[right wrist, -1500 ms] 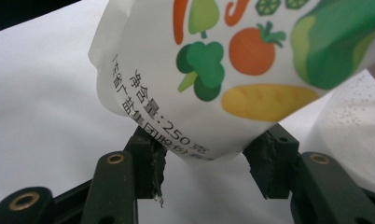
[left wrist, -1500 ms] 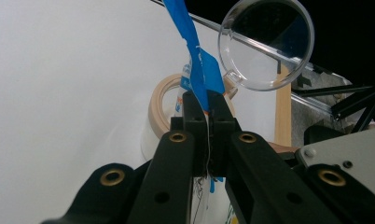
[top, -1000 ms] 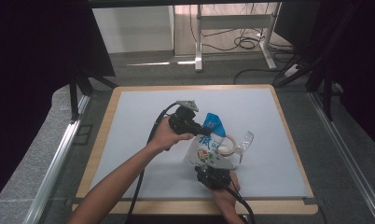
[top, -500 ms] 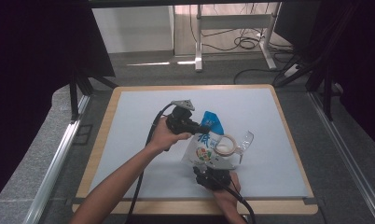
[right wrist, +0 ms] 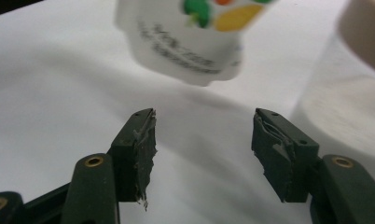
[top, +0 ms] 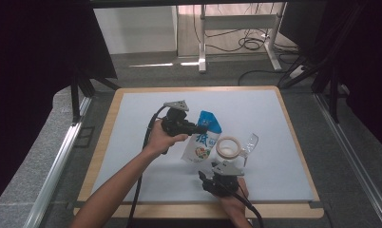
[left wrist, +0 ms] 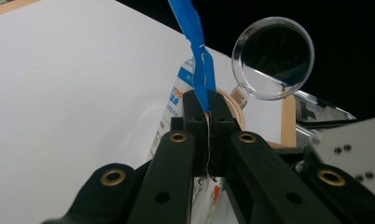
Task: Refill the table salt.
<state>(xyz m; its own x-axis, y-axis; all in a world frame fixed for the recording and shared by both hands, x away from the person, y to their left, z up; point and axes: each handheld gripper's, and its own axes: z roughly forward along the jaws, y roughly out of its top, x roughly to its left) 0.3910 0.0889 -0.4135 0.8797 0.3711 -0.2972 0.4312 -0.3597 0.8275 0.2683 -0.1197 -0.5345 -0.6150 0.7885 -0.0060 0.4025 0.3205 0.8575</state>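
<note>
Counter (top: 132,156), white on top with a wooden edge, carries everything here. Near its middle a pouch (top: 202,142), white with a blue top and a round coloured print low on its face, is held up off the surface by its blue upper edge. The left gripper (top: 201,128) has that edge; in the left gripper view its fingers (left wrist: 195,116) are pressed together on the blue strip of the pouch (left wrist: 197,56), which runs up out of them. Just right of the pouch lies a tape roll (top: 228,146), pale and ring-shaped, flat on the counter. Beside the roll, on its far right side, sits a clear round lens on a short handle (top: 250,142); the left gripper view shows its glass disc (left wrist: 273,58) plainly. The right gripper (top: 217,176) sits nearer the front edge, below the roll and pouch. Its fingers (right wrist: 141,140) stand wide apart with nothing between them, pointed at the pouch's white bottom (right wrist: 190,46), which hangs just above the counter.
</note>
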